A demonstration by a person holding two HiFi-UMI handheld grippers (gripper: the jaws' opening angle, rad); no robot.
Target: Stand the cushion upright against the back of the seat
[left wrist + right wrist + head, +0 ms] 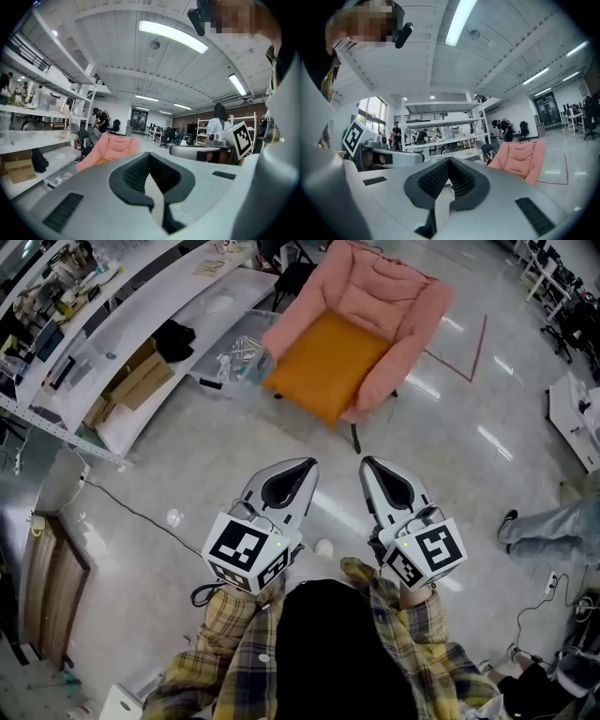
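Observation:
An orange cushion (326,364) lies flat on the seat of a pink padded armchair (401,306) at the far middle of the head view. The chair also shows small in the left gripper view, armchair (108,147), and in the right gripper view, armchair (521,159). My left gripper (302,466) and right gripper (368,466) hover side by side over the floor, well short of the chair. Both are shut with nothing between the jaws. Each one points roughly level toward the chair.
A long white shelving bench (141,334) with a cardboard box (131,382) and clutter runs along the left. A person's leg and shoe (544,526) stand at the right. A small white ball (323,547) lies on the glossy floor (187,465) near my grippers. Cables trail at the left.

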